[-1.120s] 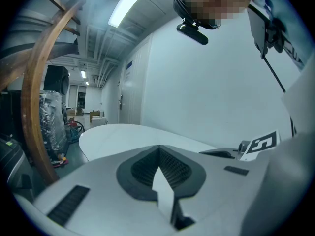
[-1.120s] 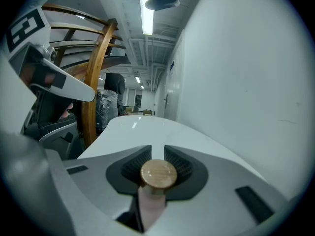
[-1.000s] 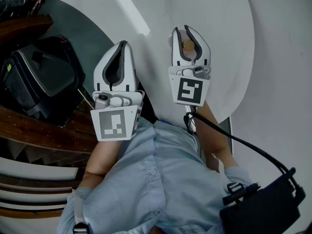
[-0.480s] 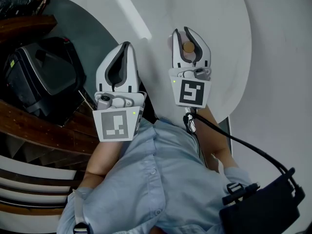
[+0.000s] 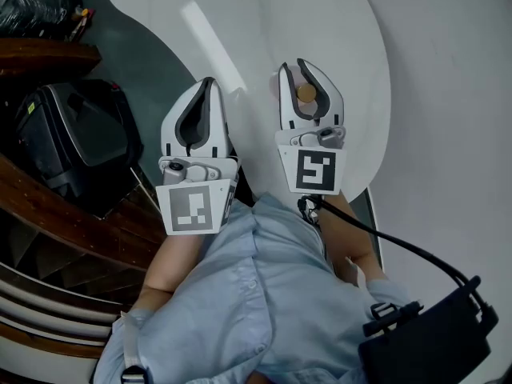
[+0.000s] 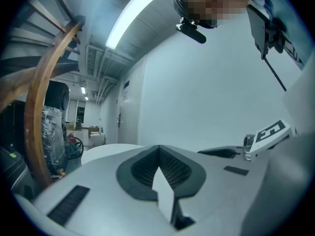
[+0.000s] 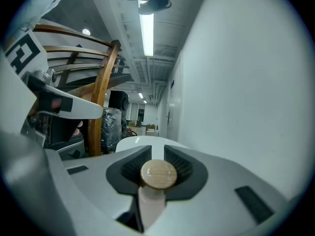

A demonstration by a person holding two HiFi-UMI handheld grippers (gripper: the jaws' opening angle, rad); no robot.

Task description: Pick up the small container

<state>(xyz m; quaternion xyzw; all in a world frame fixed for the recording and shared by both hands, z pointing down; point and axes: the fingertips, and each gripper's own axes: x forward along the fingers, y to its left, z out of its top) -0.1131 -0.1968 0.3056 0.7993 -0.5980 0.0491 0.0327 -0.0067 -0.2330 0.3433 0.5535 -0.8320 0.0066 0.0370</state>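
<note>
The white table [image 5: 264,30] lies beneath and ahead of both claws, so anything you drop lands there and might roll off its curved edge. Your left gripper [image 6: 158,151] is clenched on nothing, just beside the right one; let it drift across and it may knock the load. Your right gripper [image 5: 298,74] is grasping the small container [image 7: 158,175], pinched between its pads with the wooden lid [image 5: 306,93] facing you. On a round body that hold looks slim: tilt, or ease your squeeze, and it could twist out.
</note>
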